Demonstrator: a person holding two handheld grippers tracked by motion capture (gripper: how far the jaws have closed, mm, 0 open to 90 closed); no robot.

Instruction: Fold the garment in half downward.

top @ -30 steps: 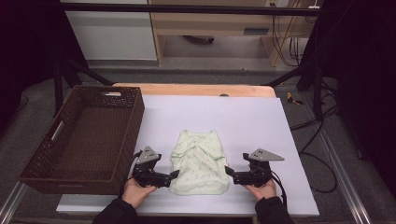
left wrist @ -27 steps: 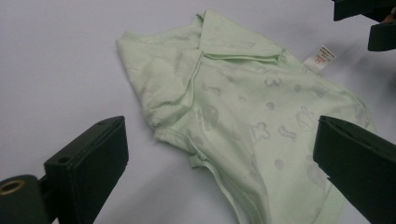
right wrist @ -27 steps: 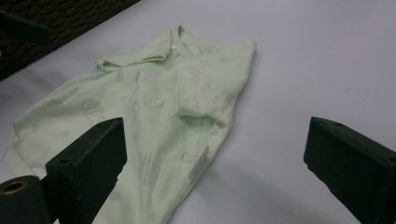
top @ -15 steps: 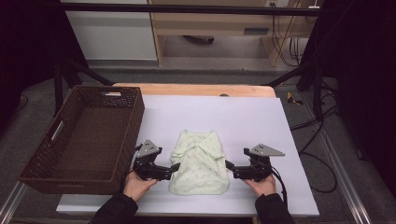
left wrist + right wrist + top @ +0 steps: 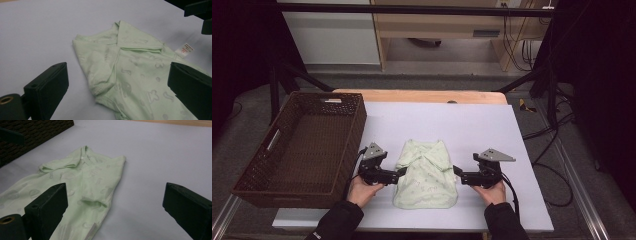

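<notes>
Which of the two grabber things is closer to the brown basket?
The left gripper: it sits between the basket and the green shirt, while the right gripper is beyond the shirt.

From above our side of the worktop (image 5: 472, 125) we look forward and down, taking in the whole surface, the basket (image 5: 307, 145) at its left and the floor beyond. The left gripper view sits low and close, facing across the pale green garment (image 5: 135, 75) toward the other gripper (image 5: 200, 12). The right gripper view, equally low and near, faces the opposite way over the same garment (image 5: 82, 182) toward the basket (image 5: 30, 135). All three views share the garment and the worktop around it.
</notes>
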